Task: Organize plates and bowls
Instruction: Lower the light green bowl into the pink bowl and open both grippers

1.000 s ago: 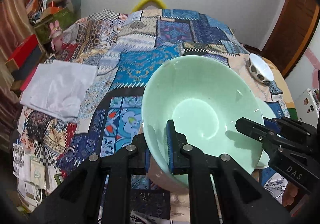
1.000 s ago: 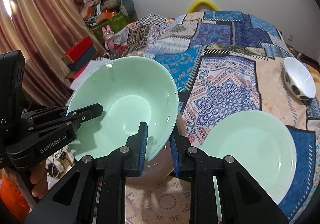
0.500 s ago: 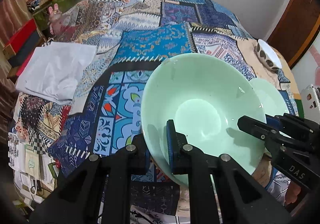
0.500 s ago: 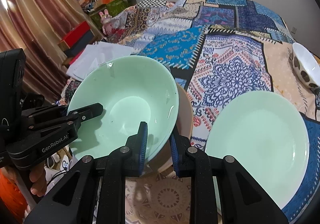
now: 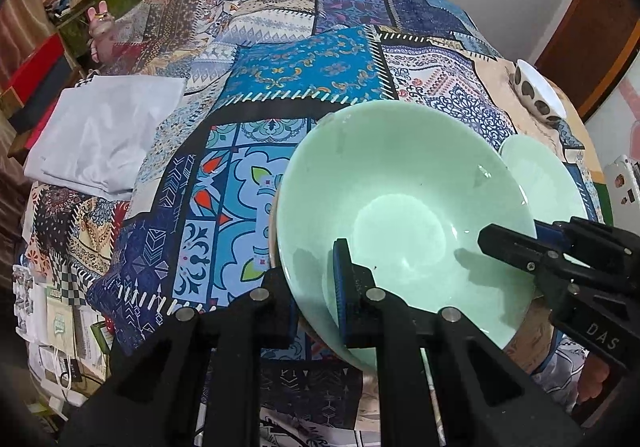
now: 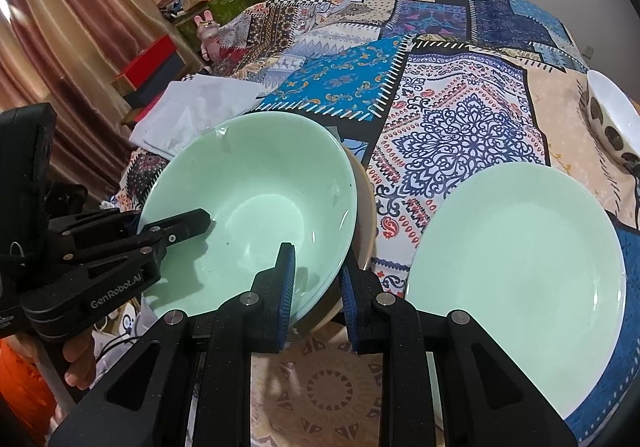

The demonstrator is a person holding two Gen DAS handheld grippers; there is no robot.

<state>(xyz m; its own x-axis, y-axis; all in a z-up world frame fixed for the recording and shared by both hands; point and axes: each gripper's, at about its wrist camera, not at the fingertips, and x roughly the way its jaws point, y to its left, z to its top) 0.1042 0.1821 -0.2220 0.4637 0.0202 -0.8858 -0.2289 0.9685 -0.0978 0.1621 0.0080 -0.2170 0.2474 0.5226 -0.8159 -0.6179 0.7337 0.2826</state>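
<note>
A mint green bowl point(image 5: 404, 215) is held by both grippers, nested into a beige bowl point(image 6: 366, 215) whose rim shows beneath it. My left gripper point(image 5: 316, 295) is shut on the green bowl's near rim, one finger inside and one outside. My right gripper point(image 6: 316, 279) is shut on the opposite rim of the green bowl point(image 6: 256, 215); it shows in the left wrist view point(image 5: 516, 243). A mint green plate point(image 6: 520, 271) lies flat on the patchwork cloth to the right. A small white bowl with dark spots point(image 6: 612, 119) stands at the far right.
The patchwork-covered table point(image 5: 312, 59) stretches ahead. A folded white cloth point(image 5: 104, 135) lies at the left. Boxes, a pink rabbit toy point(image 5: 98, 31) and curtains stand beyond the left edge. A wooden door point(image 5: 588, 47) is at the right.
Both grippers have lowered the green bowl toward the table and into the beige bowl. The cameras tilt further down, so the plate looms larger.
</note>
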